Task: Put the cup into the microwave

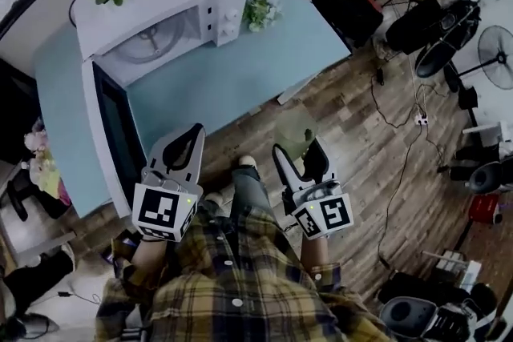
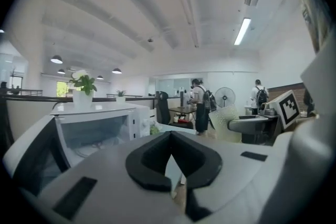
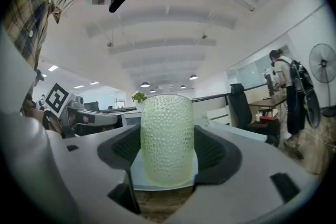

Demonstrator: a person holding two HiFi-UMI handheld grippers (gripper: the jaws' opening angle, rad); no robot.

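Off the near edge of the pale blue table [image 1: 240, 84], above the brown wood floor [image 1: 361, 132], my right gripper [image 1: 296, 150] pinches the pale green dimpled glass cup [image 3: 167, 136] upright between both pads. The left gripper [image 1: 189, 138] is pressed together on nothing and hangs beside the open door [image 1: 119, 132] of the white microwave [image 1: 160, 12]. The microwave's cavity, with its glass turntable [image 1: 152, 40], lies well apart from the cup. My worry is the carry: the glass looks slick, so a jolt could let it slip and break on the floor. Going in, its rim could clip the cavity's frame if I come in high. The idle left gripper could also nudge the door into my path.
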